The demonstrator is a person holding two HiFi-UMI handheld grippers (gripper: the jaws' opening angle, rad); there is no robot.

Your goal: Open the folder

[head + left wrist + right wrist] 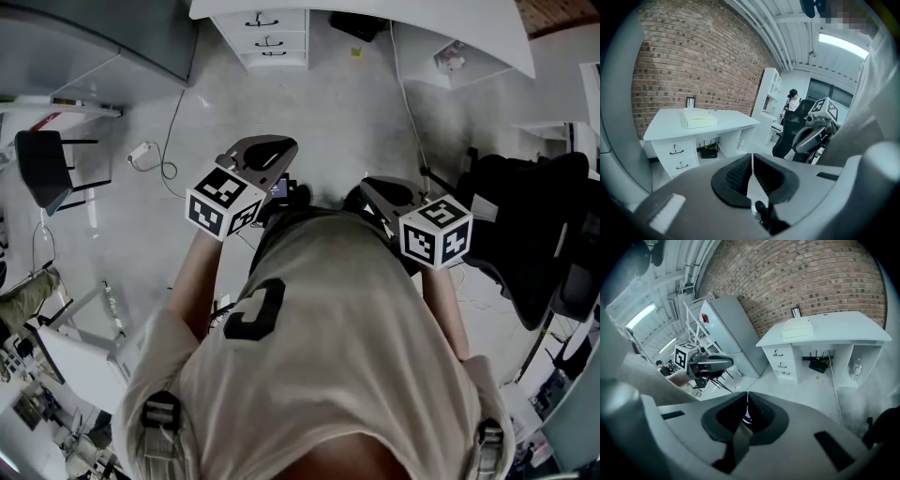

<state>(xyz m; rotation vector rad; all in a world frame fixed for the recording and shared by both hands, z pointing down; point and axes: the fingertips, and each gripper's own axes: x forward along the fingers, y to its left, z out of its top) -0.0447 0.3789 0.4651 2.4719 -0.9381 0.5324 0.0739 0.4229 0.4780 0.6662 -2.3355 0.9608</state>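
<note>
Pale folder (699,119) lies on the surface (661,126) well ahead of the left fingers (736,175) and right fingers (762,413), both closed on nothing; arriving closed would likely shove it, not lift its cover.

The folder (699,118) on the desk (733,119) is too small to tell whether open or closed.

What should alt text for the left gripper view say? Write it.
The left gripper, shut and empty, points across a room toward a white desk against a brick wall, with a pale folder lying on top. A black chair stands at right.
</note>
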